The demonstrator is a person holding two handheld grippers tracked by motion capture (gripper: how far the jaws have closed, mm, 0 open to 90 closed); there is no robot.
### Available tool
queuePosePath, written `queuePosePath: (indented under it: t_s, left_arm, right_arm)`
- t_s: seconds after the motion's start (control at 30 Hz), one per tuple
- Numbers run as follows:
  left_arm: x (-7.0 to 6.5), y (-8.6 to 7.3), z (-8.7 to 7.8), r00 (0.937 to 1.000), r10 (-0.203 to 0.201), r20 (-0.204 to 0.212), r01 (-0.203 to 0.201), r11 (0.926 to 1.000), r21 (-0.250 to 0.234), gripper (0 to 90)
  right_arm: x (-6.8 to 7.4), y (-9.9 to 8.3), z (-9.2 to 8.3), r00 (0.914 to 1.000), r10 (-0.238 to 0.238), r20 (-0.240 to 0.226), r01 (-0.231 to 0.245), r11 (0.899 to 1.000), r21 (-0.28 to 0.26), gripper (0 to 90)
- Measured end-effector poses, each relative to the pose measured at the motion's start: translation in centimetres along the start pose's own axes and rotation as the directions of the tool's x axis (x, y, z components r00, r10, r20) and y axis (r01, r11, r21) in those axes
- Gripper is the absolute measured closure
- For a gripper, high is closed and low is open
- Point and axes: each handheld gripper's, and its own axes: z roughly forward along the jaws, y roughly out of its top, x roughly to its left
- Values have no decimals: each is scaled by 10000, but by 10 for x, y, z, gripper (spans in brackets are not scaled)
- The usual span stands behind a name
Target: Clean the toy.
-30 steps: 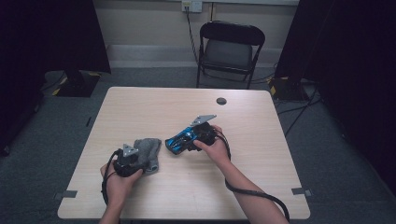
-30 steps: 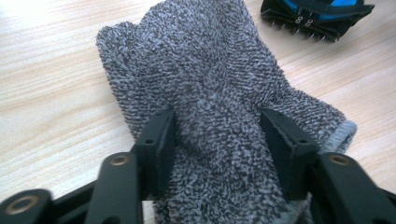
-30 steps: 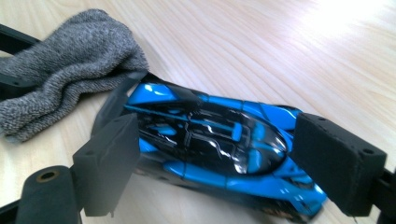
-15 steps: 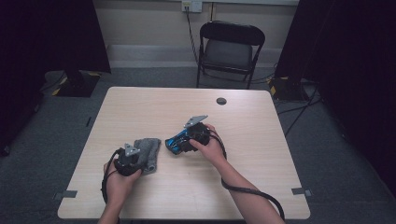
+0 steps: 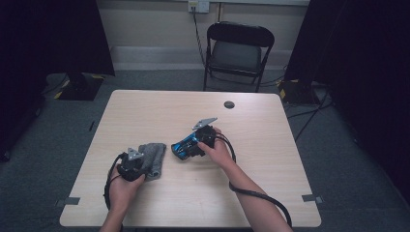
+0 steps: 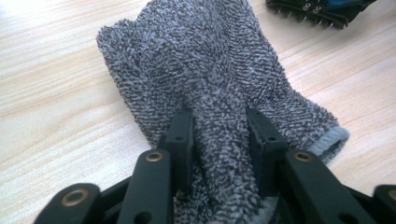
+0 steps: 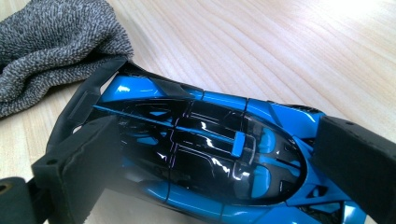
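High view: near and left, the left gripper (image 5: pixel 137 160) has just been closing and now pinches a ridge of the grey terry cloth (image 5: pixel 153 158), seemingly bunching it for wiping. Just right and slightly farther, the right gripper (image 5: pixel 186 147) has spread its jaws wide around the blue toy car (image 5: pixel 182 146), likely steadying it; beyond, bare table (image 5: pixel 159 108).

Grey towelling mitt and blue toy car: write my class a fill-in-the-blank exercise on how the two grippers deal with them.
1. The left gripper pinches a fold of the grey ____.
2. The right gripper has its jaws on either side of the blue and black toy ____.
3. The mitt and the toy car both rest on the wooden ____.
4. Beyond the table stands a black folding ____.

Missing words: mitt; car; table; chair
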Motion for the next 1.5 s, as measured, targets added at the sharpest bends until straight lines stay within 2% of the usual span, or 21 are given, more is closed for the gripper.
queuePosePath:
  t_s: [0.17, 0.23, 0.33, 0.43, 0.6, 0.73, 0.83, 0.93, 1.0, 1.1, 1.23, 1.3, 1.37, 1.5]
  left_arm:
    - [3, 3, 0, 9990, -398, 220, 395, 9991, 139, 731]
    - [3, 4, 0, 9968, -781, 186, 779, 9969, 99, 751]
    - [2, 7, 1, 9933, -1136, 190, 1140, 9933, -206, 774]
    - [-3, 12, 2, 9888, -1416, 470, 1436, 9888, -413, 779]
    - [-11, 19, 10, 9894, -1403, 379, 1408, 9900, -116, 782]
    - [-15, 23, 13, 9893, -1450, 151, 1449, 9894, 92, 781]
    - [-20, 26, 15, 9858, -1570, 603, 1555, 9874, 280, 782]
    - [-27, 30, 15, 9858, -1394, 932, 1347, 9894, 553, 783]
    - [-32, 31, 16, 9879, -1192, 990, 1133, 9915, 636, 784]
    - [-35, 30, 15, 9860, -1132, 1223, 1058, 9922, 654, 784]
    - [-38, 27, 13, 9784, -1129, 1734, 1008, 9919, 770, 784]
    - [-42, 26, 12, 9708, -1295, 2019, 1153, 9900, 808, 784]
    - [-44, 25, 11, 9678, -1235, 2193, 1083, 9909, 802, 784]
    - [-49, 24, 10, 9663, -1078, 2336, 917, 9927, 789, 784]
  right_arm:
    - [0, 0, 0, 10000, 3, -4, -2, 10000, 35, 6]
    - [1, 0, 0, 10000, 30, 37, -30, 10000, 8, 4]
    - [2, -1, 1, 10000, 22, 58, -22, 10000, -57, 4]
    - [3, 0, 1, 10000, 35, 66, -35, 10000, -10, 4]
    - [4, 0, 1, 10000, 37, 81, -37, 10000, 7, 4]
    - [4, 0, 1, 10000, 39, 83, -39, 10000, -10, 4]
    - [4, 0, 1, 9999, 53, 95, -53, 10000, -38, 3]
    - [4, 0, 1, 9999, 52, 119, -52, 10000, 13, 2]
    - [4, 1, 1, 9999, 66, 119, -66, 10000, 36, 2]
    - [4, 1, 1, 9999, 59, 116, -60, 10000, 41, 2]
    - [5, 1, 1, 9999, 68, 136, -68, 10000, 31, 2]
    - [5, 0, 1, 9999, 67, 147, -68, 10000, 19, 2]
    - [5, 0, 1, 9998, 63, 169, -63, 10000, -2, 2]
    - [5, 0, 1, 9998, 75, 167, -75, 10000, -11, 2]
